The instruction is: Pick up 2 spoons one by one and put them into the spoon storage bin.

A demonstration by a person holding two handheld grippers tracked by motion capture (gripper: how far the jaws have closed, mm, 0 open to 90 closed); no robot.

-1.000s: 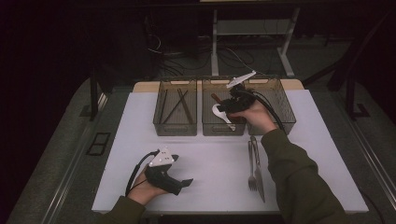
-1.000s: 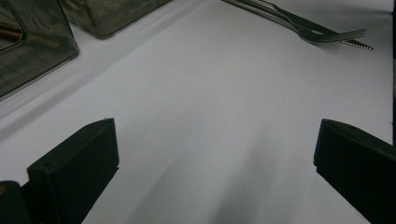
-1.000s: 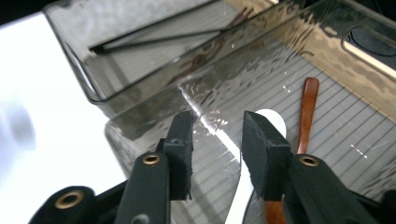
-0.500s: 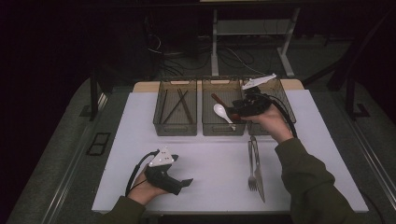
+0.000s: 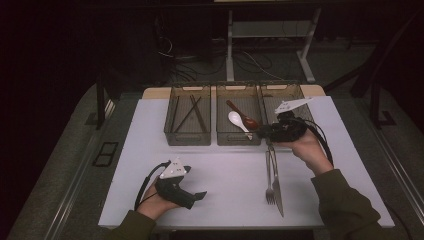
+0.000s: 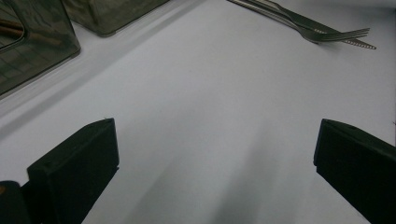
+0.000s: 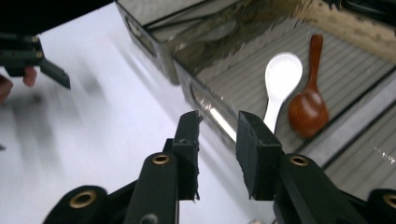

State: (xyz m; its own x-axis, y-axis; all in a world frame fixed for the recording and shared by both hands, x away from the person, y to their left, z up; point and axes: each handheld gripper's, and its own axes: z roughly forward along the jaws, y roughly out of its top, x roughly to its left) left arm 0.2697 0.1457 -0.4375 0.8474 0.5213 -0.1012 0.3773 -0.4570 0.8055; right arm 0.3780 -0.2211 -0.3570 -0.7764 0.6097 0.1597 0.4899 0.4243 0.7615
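Observation:
A white spoon (image 5: 237, 120) (image 7: 280, 77) and a brown wooden spoon (image 5: 245, 118) (image 7: 309, 105) lie in the middle mesh basket (image 5: 239, 141) (image 7: 205, 100). My right gripper (image 5: 262, 133) (image 7: 218, 126) hovers at that basket's front right corner and points left. Its jaws have just been closing; a narrow gap stays between them with nothing in it. A fork (image 5: 269, 175) (image 6: 336, 35) and a knife (image 5: 276, 182) (image 6: 299, 19) lie side by side on the white table below that hand. My left gripper (image 5: 200, 196) (image 6: 215, 140) rests near the front edge, jaws wide open and empty.
The left basket (image 5: 187, 140) holds dark chopsticks (image 5: 192, 112). A third basket (image 5: 280, 87) stands at the right behind my right hand. The white tabletop (image 5: 225, 170) lies bare between the two grippers. Cables and table legs sit on the dark floor beyond.
My right gripper has drawn back to the right from over the middle basket, and the white spoon stays lying there. The left hand has not moved.

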